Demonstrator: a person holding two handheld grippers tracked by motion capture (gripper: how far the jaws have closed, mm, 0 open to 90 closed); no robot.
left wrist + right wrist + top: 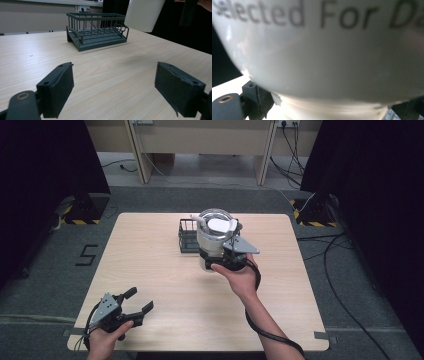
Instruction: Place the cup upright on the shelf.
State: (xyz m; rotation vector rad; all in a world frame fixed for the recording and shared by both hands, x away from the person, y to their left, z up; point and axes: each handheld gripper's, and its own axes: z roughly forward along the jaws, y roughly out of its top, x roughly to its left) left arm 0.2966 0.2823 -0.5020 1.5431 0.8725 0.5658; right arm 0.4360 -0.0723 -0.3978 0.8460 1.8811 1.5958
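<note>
A white mug (215, 237) hangs above the table's (165, 290) middle, just right of a dark wire rack (188, 236). My right gripper (214, 259) is shut on the mug's lower wall, with a hand behind it. In the right gripper view the mug (319, 50) sits very close, with dark printed letters across it and a pad (260, 100) pressed against its base. Near the front left corner my left gripper (137, 302) stands open with nothing in it. The left gripper (115, 75) faces the rack (96, 30), and the lifted mug (143, 13) shows at upper right.
The light wooden table runs wide to the left and front of the rack. Black curtains (45, 165) flank both sides. Cables (345, 255) trail on the grey floor at right, and a pale desk frame (200, 145) stands beyond the far edge.
</note>
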